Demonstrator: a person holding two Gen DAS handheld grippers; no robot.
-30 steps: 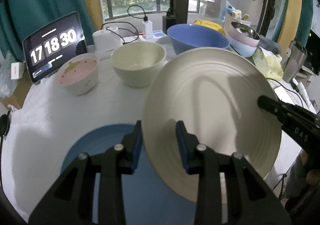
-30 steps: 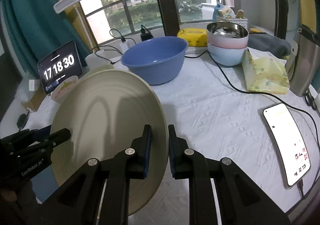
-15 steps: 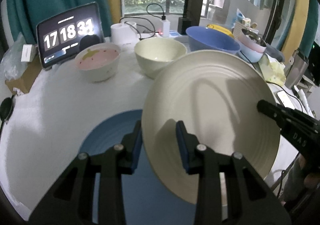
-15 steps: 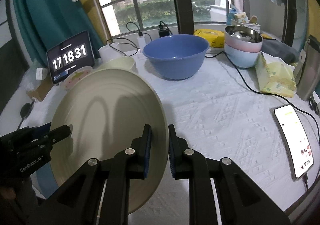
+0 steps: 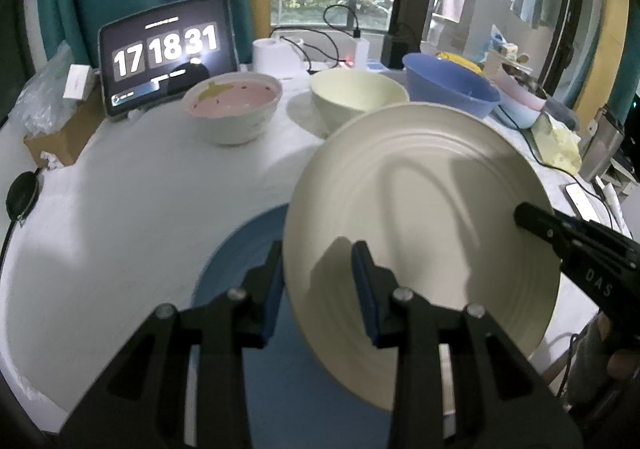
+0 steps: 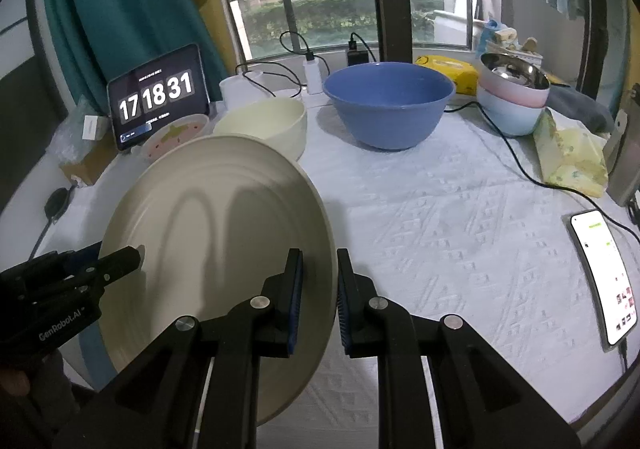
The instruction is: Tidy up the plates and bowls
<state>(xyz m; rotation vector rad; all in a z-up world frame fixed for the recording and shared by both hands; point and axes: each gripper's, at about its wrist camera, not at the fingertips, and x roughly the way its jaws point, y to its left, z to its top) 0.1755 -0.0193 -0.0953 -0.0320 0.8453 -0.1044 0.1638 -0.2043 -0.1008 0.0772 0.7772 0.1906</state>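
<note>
A large cream plate (image 5: 420, 241) hangs tilted above the table, held at two sides. My left gripper (image 5: 318, 289) is shut on its left rim, and my right gripper (image 6: 318, 281) is shut on its right rim (image 6: 326, 249). Under the plate's left part a blue plate (image 5: 244, 253) lies flat on the white cloth. At the back stand a pink strawberry bowl (image 5: 234, 109), a cream bowl (image 5: 356, 99) and a big blue bowl (image 6: 388, 105). The blue plate is hidden in the right wrist view.
A tablet showing a clock (image 6: 158, 97) leans at the back left. Stacked pastel bowls topped by a steel one (image 6: 512, 97) stand at the back right, beside a yellow pack (image 6: 568, 153). A phone (image 6: 600, 273) and a cable (image 6: 512, 153) lie on the right.
Both grippers have carried the cream plate leftward across the table, over the blue plate. The grips have not changed.
</note>
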